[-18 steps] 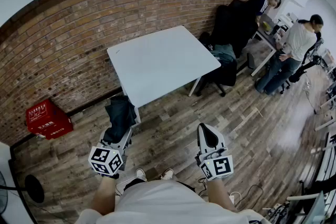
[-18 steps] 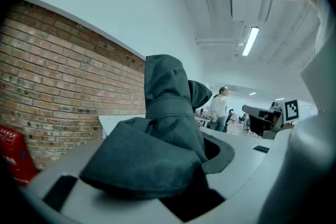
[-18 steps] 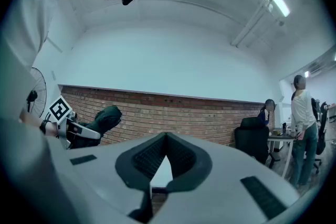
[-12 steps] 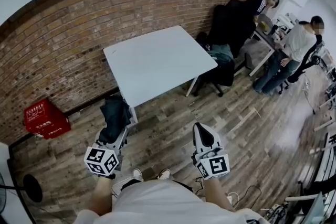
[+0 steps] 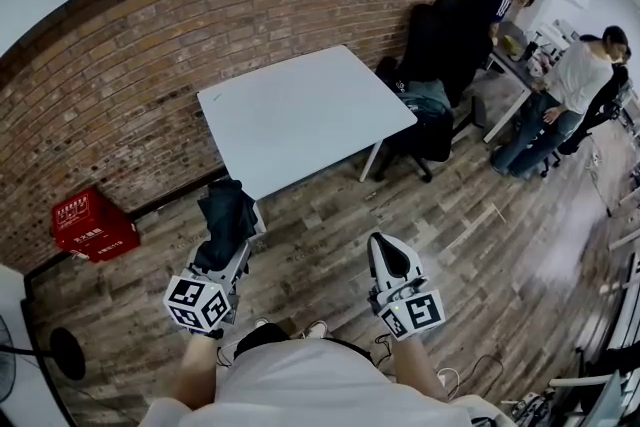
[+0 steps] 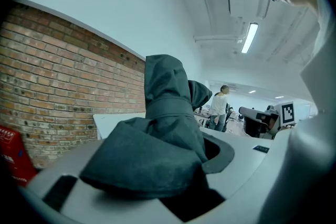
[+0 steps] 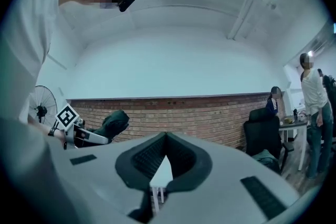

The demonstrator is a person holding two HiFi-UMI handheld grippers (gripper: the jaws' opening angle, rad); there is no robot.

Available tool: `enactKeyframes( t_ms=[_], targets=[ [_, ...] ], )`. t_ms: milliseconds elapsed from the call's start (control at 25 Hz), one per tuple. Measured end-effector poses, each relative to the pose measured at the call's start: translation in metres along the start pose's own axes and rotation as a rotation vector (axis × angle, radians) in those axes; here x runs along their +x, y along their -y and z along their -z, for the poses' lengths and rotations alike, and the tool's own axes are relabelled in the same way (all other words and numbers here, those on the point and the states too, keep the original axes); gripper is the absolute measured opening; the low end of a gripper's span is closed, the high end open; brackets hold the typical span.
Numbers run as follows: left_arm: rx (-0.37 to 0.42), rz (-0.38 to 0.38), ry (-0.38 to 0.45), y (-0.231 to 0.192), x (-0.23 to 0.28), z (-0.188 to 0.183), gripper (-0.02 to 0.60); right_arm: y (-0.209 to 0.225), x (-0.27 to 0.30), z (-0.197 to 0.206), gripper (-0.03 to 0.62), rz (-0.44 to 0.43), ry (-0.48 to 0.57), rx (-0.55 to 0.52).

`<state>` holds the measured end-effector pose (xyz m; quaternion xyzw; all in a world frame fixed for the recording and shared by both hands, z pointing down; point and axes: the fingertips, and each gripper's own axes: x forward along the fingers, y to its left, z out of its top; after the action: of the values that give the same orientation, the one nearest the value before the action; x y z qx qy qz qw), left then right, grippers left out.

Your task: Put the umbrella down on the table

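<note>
A folded dark grey-green umbrella sticks out of my left gripper, whose jaws are shut on its bunched fabric. It hangs above the wooden floor, just short of the near left corner of the white table. My right gripper is held level beside it, apart from the umbrella. In the right gripper view its fingertips meet with nothing between them, and the left gripper with the umbrella shows at the left.
A red crate stands by the brick wall at the left, with a fan nearer. A black office chair with clothes on it sits right of the table. Two people stand at a desk at the far right.
The head view has swayed a little. Both grippers keep their places in front of the person, and the umbrella stays in the left one.
</note>
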<state>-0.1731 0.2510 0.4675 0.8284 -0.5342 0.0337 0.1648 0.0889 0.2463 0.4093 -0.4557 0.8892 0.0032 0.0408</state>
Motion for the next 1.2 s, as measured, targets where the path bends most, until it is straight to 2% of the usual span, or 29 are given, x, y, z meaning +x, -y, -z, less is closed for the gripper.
enactKeyframes(
  t_ms=[400, 680, 800, 1040, 1200],
  targets=[
    [-0.036, 0.004, -0.043, 0.010, 0.018, 0.021, 0.225, 0.014, -0.001, 0.028, 0.018, -0.027, -0.055, 0.049],
    [-0.049, 0.046, -0.059, -0.012, 0.072, 0.010, 0.225, 0.040, 0.035, 0.039, 0.018, 0.005, -0.079, 0.055],
    [-0.041, 0.062, -0.051, -0.026, 0.103, -0.004, 0.225, 0.059, 0.061, 0.045, 0.018, 0.024, -0.091, 0.067],
    [-0.039, 0.083, -0.050, -0.063, 0.165, -0.032, 0.225, 0.078, 0.145, 0.033, 0.018, -0.016, -0.071, 0.037],
    [-0.049, 0.102, -0.051, -0.092, 0.200, -0.050, 0.225, 0.089, 0.195, 0.029, 0.018, -0.013, -0.071, 0.017]
  ],
)
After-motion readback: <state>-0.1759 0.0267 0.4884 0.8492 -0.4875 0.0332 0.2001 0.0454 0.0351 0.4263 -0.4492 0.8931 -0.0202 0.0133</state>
